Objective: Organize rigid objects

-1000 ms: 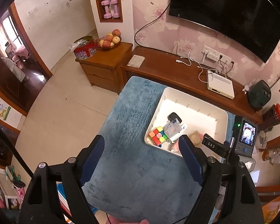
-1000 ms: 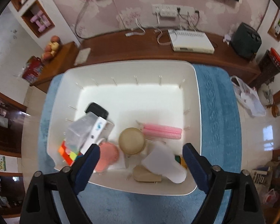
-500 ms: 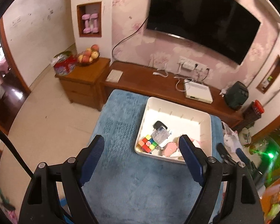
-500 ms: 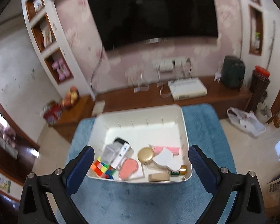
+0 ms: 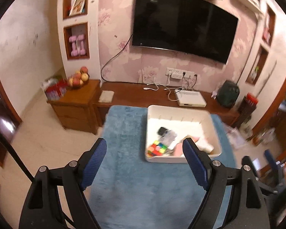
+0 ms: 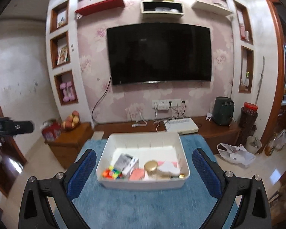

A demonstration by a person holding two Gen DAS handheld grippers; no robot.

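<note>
Both grippers spread and empty, tray ahead

My right gripper (image 6: 144,171) faces the tray (image 6: 143,183) squarely, its things heaped along the near wall straight ahead between my fingers; from my left gripper (image 5: 145,162) the tray (image 5: 181,159) lies ahead and rightward, so the right looks better placed

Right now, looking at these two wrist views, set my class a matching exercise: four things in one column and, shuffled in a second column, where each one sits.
Things:
1. colour cube
2. fruit bowl
3. pink dumbbells
4. white bin

Places:
A. in a wall niche
B. on the blue mat
C. on the wooden side cabinet
D. in the bin's near left corner

Pairs: 1-D, 2-C, 3-A, 4-B
</note>
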